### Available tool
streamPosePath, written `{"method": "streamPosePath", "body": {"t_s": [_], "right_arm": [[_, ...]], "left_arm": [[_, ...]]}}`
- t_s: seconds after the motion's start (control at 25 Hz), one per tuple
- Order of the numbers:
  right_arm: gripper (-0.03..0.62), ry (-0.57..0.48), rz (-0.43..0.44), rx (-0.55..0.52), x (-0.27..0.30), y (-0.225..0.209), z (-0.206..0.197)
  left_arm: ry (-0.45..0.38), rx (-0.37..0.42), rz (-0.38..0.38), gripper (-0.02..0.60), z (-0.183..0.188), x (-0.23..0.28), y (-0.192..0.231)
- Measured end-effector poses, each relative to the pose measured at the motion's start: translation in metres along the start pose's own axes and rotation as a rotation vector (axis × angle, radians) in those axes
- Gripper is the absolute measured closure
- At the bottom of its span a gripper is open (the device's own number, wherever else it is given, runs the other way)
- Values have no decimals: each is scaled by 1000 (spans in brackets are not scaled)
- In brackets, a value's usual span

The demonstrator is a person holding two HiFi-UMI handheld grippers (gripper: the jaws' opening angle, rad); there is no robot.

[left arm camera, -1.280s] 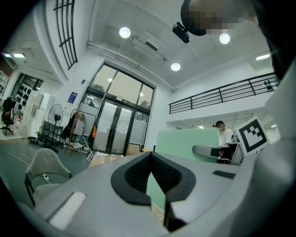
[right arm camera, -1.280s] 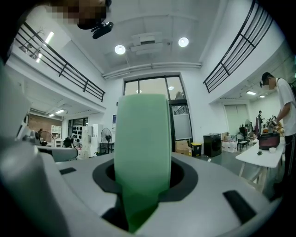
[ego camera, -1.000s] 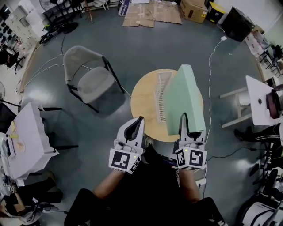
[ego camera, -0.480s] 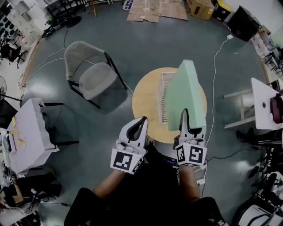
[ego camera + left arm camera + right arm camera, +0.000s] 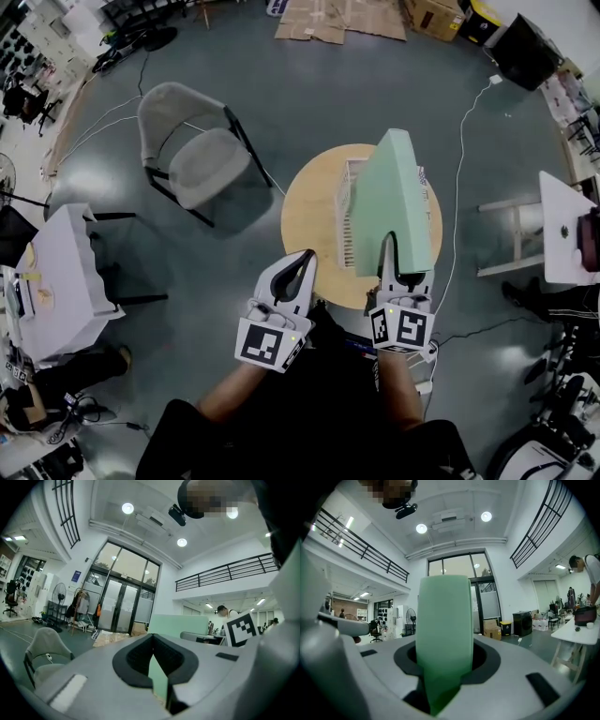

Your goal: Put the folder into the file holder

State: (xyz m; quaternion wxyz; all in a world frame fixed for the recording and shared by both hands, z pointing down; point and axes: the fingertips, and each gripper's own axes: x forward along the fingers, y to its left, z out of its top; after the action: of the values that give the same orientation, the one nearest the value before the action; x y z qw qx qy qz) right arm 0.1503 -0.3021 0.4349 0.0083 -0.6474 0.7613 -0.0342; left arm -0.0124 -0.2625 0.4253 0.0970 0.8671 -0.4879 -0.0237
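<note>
Since the right gripper pinches only the near end of the green folder, held on edge just above the file holder, it seems light, stiff and apt to swing, while the left gripper stays closed and empty beside the holder.

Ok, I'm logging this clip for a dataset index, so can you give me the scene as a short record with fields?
item: green folder, upright
right gripper: jaws shut on the folder's near lower end
left gripper: jaws together, holding nothing, at the table's near edge
target: white file holder, on the round wooden table
progress: folder overlaps the holder's right side in the head view; not yet seated, as far as can be told
nearby: grey chair, left of the table
</note>
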Motion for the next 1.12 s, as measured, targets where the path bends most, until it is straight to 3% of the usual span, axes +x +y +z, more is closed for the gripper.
{"method": "streamPosePath", "body": {"t_s": [1.12], "right_arm": [[453,-43,20,-10,28,3,-35]], "left_arm": [[29,-24,-4,578,-14,29,22]]}}
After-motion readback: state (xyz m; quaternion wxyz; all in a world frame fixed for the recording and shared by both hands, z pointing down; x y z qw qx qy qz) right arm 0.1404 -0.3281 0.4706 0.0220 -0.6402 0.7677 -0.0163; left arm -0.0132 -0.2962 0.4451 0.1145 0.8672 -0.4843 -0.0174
